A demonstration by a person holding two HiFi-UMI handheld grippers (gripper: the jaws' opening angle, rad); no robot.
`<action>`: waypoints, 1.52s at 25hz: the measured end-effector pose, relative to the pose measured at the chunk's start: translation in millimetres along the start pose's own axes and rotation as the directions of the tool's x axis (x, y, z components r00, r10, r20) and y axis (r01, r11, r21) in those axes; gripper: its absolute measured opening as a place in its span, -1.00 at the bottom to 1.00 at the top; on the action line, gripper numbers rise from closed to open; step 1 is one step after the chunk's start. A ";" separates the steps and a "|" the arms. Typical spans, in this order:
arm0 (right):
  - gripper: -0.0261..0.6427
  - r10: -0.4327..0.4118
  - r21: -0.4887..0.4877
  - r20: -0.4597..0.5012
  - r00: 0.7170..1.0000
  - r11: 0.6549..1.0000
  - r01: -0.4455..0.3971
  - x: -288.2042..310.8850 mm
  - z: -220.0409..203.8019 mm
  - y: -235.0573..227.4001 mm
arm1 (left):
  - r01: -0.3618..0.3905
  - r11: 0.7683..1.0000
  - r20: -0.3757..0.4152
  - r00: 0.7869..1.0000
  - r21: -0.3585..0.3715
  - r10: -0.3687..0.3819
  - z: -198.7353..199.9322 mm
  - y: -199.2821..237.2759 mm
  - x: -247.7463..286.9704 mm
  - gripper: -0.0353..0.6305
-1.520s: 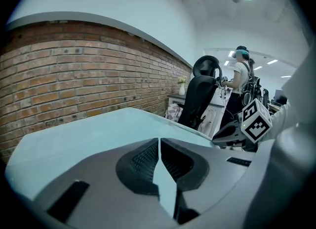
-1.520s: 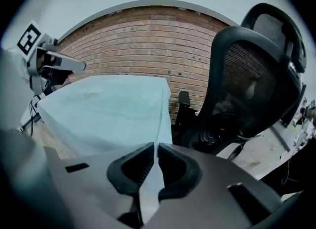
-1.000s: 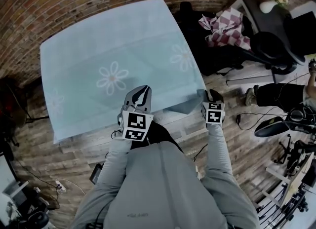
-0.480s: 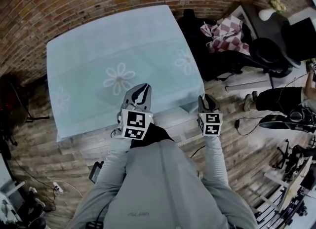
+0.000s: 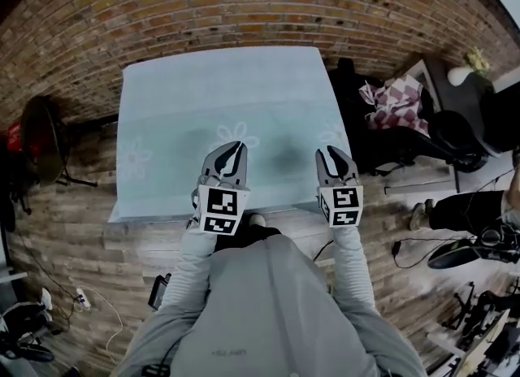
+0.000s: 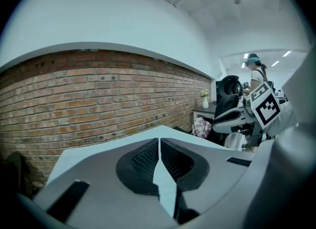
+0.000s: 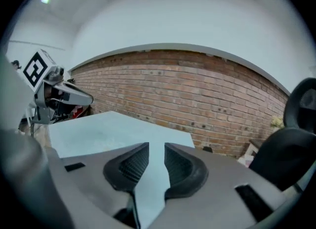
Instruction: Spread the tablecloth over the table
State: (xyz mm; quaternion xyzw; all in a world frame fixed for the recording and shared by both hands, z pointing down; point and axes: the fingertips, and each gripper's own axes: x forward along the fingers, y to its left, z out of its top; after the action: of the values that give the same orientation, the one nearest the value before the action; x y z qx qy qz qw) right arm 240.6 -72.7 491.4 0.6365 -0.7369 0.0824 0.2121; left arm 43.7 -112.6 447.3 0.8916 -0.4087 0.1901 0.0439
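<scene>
The pale blue tablecloth (image 5: 227, 99) with white flowers lies flat over the whole table, its near edge hanging straight. Both grippers hover side by side above that near edge and touch nothing. My left gripper (image 5: 235, 147) has its tips together with nothing between them; in the left gripper view (image 6: 159, 141) only a thin slit shows at the tips, and the cloth (image 6: 166, 186) shows below them. My right gripper (image 5: 331, 152) is open. In the right gripper view (image 7: 156, 146) a clear gap stands between the pads, with the cloth (image 7: 108, 129) beyond.
A brick wall (image 5: 244, 10) runs behind the table. To the right stand black office chairs, one with a checked cloth (image 5: 396, 103) on it, and a seated person (image 5: 479, 205). A dark stand (image 5: 41, 136) is at the left. Cables and a power strip (image 5: 81, 296) lie on the wooden floor.
Both grippers have risen from the cloth's near edge. The right one came up from the near right corner and now stands level with the left. The head view has swung square to the table.
</scene>
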 end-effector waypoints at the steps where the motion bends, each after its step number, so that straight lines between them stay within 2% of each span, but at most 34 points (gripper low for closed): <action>1: -0.62 0.016 -0.011 0.030 0.999 1.000 -0.015 5.7 15.2 5.5 | -0.026 1.000 0.007 1.000 -0.004 0.026 2.7 10.7 -6.4 -0.81; 8: -0.62 0.116 -0.087 0.212 0.970 0.991 -0.099 34.7 112.5 43.6 | -0.197 0.979 0.040 0.979 -0.056 0.199 11.4 84.6 -52.3 -0.81; 13: -0.63 0.152 -0.107 0.299 0.942 0.986 -0.125 32.2 160.3 60.0 | -0.264 0.960 0.064 0.961 -0.093 0.270 22.3 118.8 -78.4 -0.81; 18: -0.69 0.160 -0.066 0.352 0.922 0.987 -0.146 12.6 172.3 55.5 | -0.240 0.966 0.071 0.966 -0.099 0.248 26.2 121.0 -84.6 -0.81; 25: -0.83 0.130 -0.019 0.360 0.924 0.991 -0.132 -6.4 158.2 36.3 | -0.187 0.976 0.097 0.975 -0.112 0.198 32.9 108.4 -80.8 -0.82; 32: -0.86 0.118 0.027 0.387 0.915 0.990 -0.139 -24.3 152.7 31.6 | -0.152 0.979 0.146 0.974 -0.137 0.171 42.0 100.9 -85.4 -0.82; 38: -0.86 0.139 0.003 0.390 0.910 0.988 -0.152 -32.8 148.5 36.6 | -0.148 0.981 0.144 0.976 -0.123 0.166 40.7 99.6 -88.1 -0.82</action>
State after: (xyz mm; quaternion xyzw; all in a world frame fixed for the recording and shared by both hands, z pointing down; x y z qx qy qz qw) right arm 177.4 -94.8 350.0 0.5870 -0.8082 -0.0177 0.0444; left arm -70.5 -125.3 369.0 0.8646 -0.4901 0.1006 0.0469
